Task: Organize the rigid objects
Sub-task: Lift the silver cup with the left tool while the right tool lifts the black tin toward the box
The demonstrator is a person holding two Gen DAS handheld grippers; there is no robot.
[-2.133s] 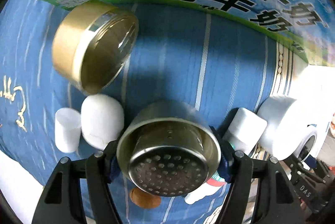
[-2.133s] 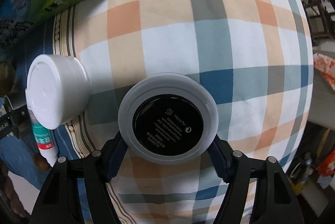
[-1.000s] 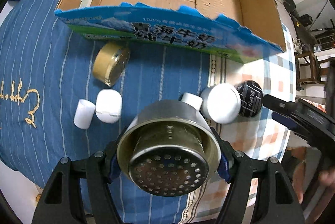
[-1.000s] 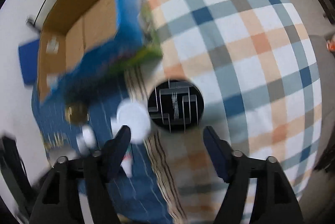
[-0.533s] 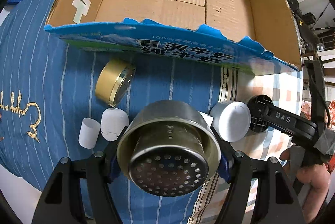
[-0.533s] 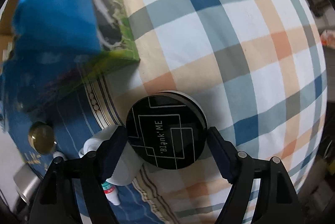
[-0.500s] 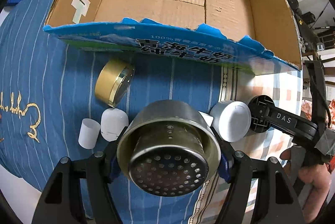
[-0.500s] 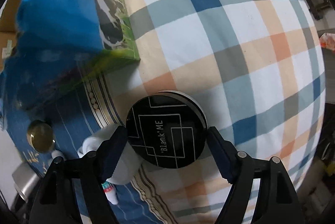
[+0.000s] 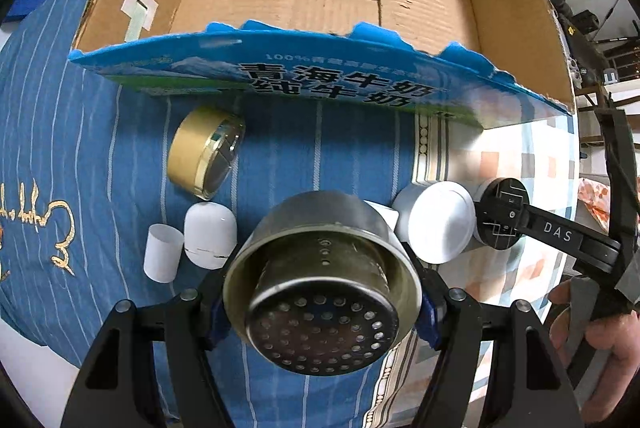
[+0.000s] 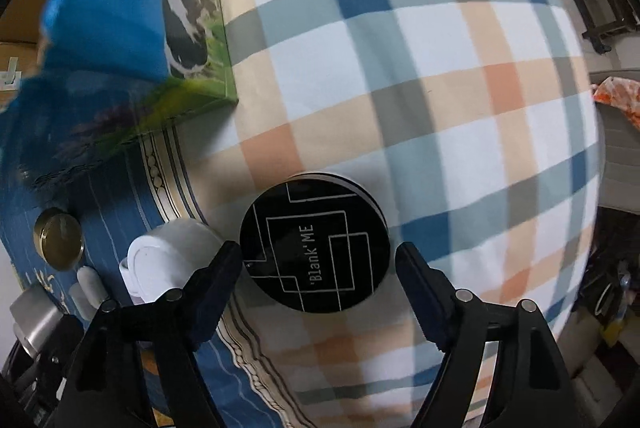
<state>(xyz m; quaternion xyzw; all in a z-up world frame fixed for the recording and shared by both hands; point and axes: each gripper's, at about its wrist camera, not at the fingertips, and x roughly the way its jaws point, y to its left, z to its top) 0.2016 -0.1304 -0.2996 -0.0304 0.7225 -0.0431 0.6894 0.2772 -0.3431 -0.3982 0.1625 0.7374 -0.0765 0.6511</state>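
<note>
Right gripper (image 10: 318,260) stands over the black-lidded jar (image 10: 315,242), jaws apart, one on each side of it; they have just been opening, and a thin gap shows between each pad and the lid rim — so no grip. The jar sits upright on the plaid cloth (image 10: 420,68), printed lid up, just beside the white jar (image 10: 168,260) lying on its side.

Left gripper (image 9: 322,302) is clamped on the steel strainer cup (image 9: 322,280), perforated bottom toward the camera, hanging over the blue striped cloth (image 9: 280,156) in front of the cardboard box (image 9: 516,24), whose floor shows bare.

Change versus earlier frames: two seconds back the right gripper held this jar with its base and label facing the camera, beside the white jar; now the jar rests lid-up on the cloth with the jaws spread around it. In the left view the box was then only a printed wall filling the top; now its whole interior is open to view, and the gold tin (image 9: 204,152), white capsule (image 9: 210,234) and small white cylinder (image 9: 162,258) look smaller.

Judgement: jar flipped and set down — probably to be re-gripped. Nothing is in the box so far, and the strainer cup looks the likeliest first item.
</note>
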